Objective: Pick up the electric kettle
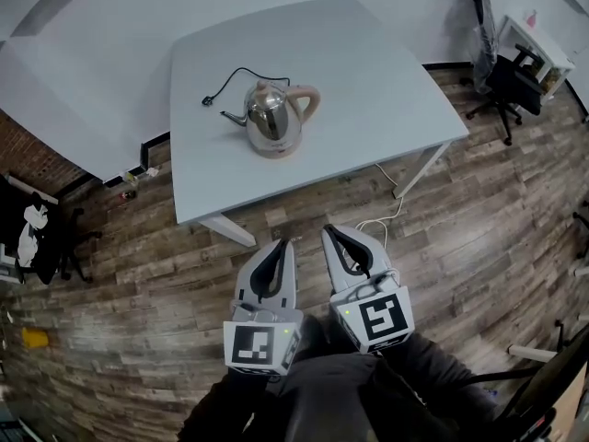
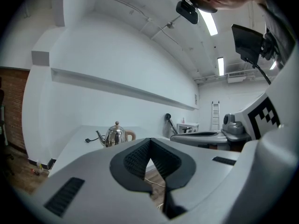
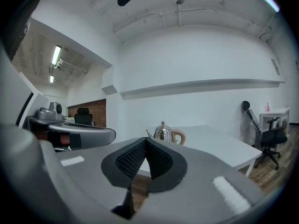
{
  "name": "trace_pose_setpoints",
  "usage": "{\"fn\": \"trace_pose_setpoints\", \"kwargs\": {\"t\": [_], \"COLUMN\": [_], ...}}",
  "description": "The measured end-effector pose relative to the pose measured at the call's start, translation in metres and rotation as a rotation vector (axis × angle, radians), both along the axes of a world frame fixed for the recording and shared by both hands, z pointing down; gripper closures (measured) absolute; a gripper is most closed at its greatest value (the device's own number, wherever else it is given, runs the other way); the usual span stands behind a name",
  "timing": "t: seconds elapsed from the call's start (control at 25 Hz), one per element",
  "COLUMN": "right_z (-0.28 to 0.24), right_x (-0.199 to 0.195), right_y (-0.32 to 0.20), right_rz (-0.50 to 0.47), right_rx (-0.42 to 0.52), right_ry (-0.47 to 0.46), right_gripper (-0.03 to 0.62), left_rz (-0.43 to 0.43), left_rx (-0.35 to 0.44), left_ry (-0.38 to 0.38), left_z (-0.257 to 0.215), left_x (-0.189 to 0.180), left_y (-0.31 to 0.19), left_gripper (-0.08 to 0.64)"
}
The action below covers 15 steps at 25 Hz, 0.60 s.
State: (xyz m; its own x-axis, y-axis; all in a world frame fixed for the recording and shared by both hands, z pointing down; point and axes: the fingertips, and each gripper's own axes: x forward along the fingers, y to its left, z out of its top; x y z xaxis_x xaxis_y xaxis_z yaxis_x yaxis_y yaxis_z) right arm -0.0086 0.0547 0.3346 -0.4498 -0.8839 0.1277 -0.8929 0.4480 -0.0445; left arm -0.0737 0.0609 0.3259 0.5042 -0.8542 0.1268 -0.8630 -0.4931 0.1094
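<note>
Kettle: We see the electric kettle (image 1: 271, 118) standing up on the white tabletop (image 1: 368, 63), not far from the middle. Its black cord (image 1: 225, 79) lies on the tabletop behind it.

Left claw: Our left claw (image 1: 279, 244) is clenched tight. Nothing is in it.

Right claw: Our right claw (image 1: 329, 232) is clenched tight too, and it holds nothing.

Where we are: Both claws hang side by side over the wooden floor (image 1: 460, 210), in front of the near edge of the tabletop. They are well apart from the kettle.

Which way to go: The kettle sits ahead of us, past the tabletop edge. It is almost straight in front of the left claw, so we think that one is a little nearer.

How the kettle lies: The spout (image 1: 232, 116) points left and the handle (image 1: 311, 99) points right, so its long way runs across us. The handle is on the right claw's side.

What we think comes next: We have to reach forward over the tabletop. A claw has to open before it can grab the handle.
</note>
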Motion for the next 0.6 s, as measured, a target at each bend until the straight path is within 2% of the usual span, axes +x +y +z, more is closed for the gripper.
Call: {"fn": "trace_pose_setpoints", "kwargs": {"t": [0.32,0.6], "right_z": [0.008,0.013], "right_x": [0.014,0.032], "right_y": [-0.02,-0.037], "right_rz": [-0.033,-0.055], "right_rx": [-0.025,-0.048], "right_ry": [-0.014,-0.043], "right_gripper": [0.591,0.591], "left_rz": [-0.037,-0.038], "left_rx": [-0.006,-0.021], "left_ry": [-0.009,-0.046], "left_z": [0.001,0.002], "left_x": [0.015,0.041], "left_y": [-0.027,-0.05], "left_gripper": [0.561,0.561]}}
